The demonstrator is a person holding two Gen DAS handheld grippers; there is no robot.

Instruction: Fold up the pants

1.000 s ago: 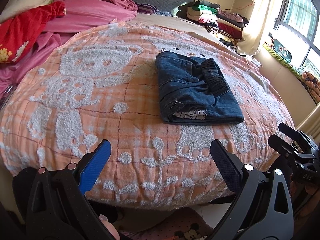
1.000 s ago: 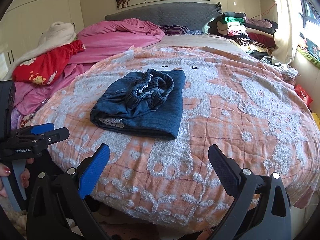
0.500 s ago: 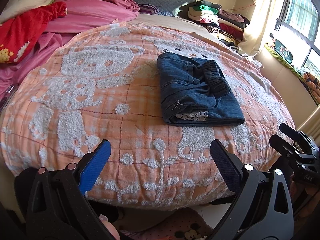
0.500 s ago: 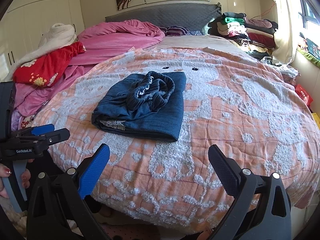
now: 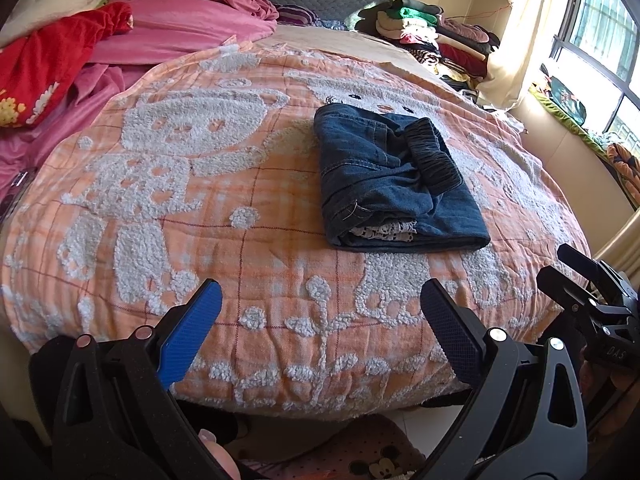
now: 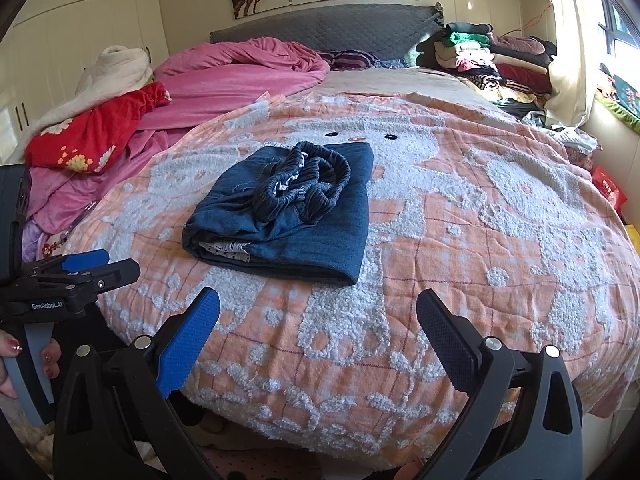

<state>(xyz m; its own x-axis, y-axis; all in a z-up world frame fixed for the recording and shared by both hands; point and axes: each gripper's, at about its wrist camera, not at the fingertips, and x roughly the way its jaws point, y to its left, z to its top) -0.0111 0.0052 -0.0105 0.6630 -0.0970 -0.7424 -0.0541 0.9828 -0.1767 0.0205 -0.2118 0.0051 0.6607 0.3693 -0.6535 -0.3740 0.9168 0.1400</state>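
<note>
Pants [image 5: 392,184] inner layers hidden inside fold; only white lace edge shows. Clothes pile [image 6: 488,56] items too small to identify. Red blanket [image 5: 44,68] cut by frame edge.

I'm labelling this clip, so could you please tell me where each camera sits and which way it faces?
Left wrist: on the left gripper, off the bed's foot, facing the headboard; its open fingers show, the right gripper at right.
Right wrist: on the right gripper, same edge, facing the headboard; its open fingers show, the left gripper and hand at left.
Shared: folded pants on the blanket, clothes pile.
</note>
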